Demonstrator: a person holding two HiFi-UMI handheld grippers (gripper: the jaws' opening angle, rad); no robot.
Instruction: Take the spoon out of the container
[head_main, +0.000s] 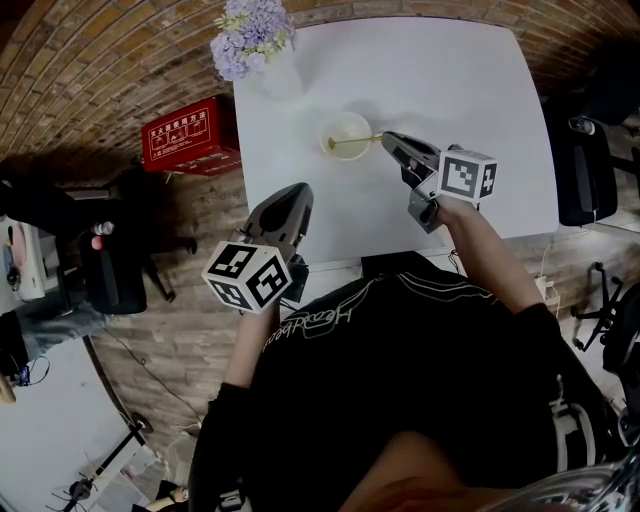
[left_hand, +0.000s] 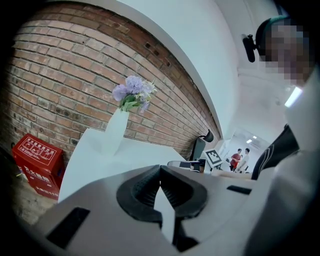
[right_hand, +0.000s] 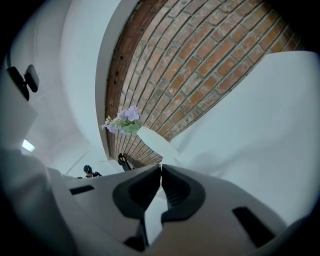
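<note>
The thin, pale metal spoon (head_main: 358, 140) lay in the small round cream-coloured container (head_main: 324, 140), bowl end inside and handle over the rim, pointing at the right gripper (head_main: 388, 139). The handle's end lay right at that gripper's tips. The head view could not settle whether they touched.

The right gripper's own view showed its jaws (right_hand: 161, 169) brought together with only a hairline between the tips. No spoon showed between them, and the container lay out of sight below the jaws. So the lift-out was not done: by my reading the gripper had got as far as the handle. What was left was a sure grip, the lift clear of the rim, and setting the spoon down outside.

Beyond the right gripper's tips, past the container, stood the white vase of lilac flowers (head_main: 255, 35) at the far edge of the white table (head_main: 440, 80).

The left gripper (head_main: 300, 192) hung well back from the container, on the near side and to the left of the right gripper, over the table's near edge. Its jaws (left_hand: 160, 168) were also closed tip to tip on nothing. It seemed to have no part in the job yet.

Off the table, left of the left gripper, a red printed box (head_main: 190, 135) sat on the floor, and a black chair (head_main: 585, 170) stood to the right of the right gripper
</note>
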